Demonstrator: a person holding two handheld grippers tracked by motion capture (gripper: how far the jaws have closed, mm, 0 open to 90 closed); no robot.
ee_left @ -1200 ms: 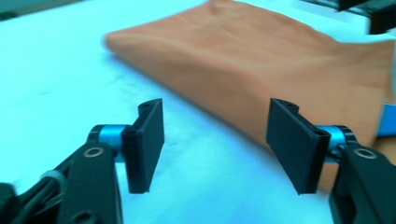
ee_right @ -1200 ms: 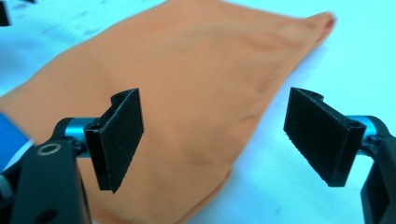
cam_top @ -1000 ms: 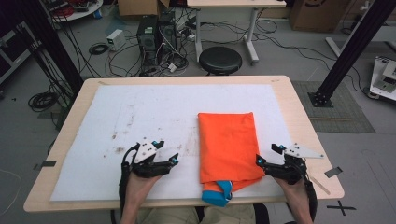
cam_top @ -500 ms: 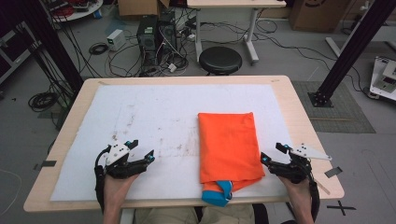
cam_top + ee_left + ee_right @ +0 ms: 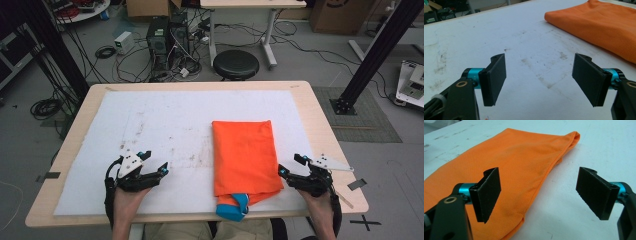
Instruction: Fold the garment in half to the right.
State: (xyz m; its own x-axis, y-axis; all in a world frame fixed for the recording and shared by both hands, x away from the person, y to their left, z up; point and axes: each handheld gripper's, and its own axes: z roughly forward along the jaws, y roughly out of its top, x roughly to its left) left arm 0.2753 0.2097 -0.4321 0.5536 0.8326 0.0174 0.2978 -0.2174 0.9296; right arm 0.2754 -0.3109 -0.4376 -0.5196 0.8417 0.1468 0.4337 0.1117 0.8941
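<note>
1. High view: folded orange cloth [image 5: 244,156] lying flat on the white mat [image 5: 170,125], right of centre, with a blue-trimmed end [image 5: 235,205] hanging over the near table edge.
2. Same view: left gripper [image 5: 150,169] low over the mat near the front left, well apart from the cloth; right gripper [image 5: 290,167] just beside the cloth's right edge near its front corner.
3. Same view, beyond the table: black stool [image 5: 236,64], computer tower [image 5: 167,40] and loose cables on the floor.
4. Left gripper view: jaws spread wide, nothing between them, over stained mat [image 5: 536,72]; cloth [image 5: 599,22] off at upper right.
5. Right gripper view: jaws spread wide and empty, left jaw over the cloth [image 5: 511,162], right jaw over bare mat [image 5: 604,147]; folded hem and weave seen here close up.
</note>
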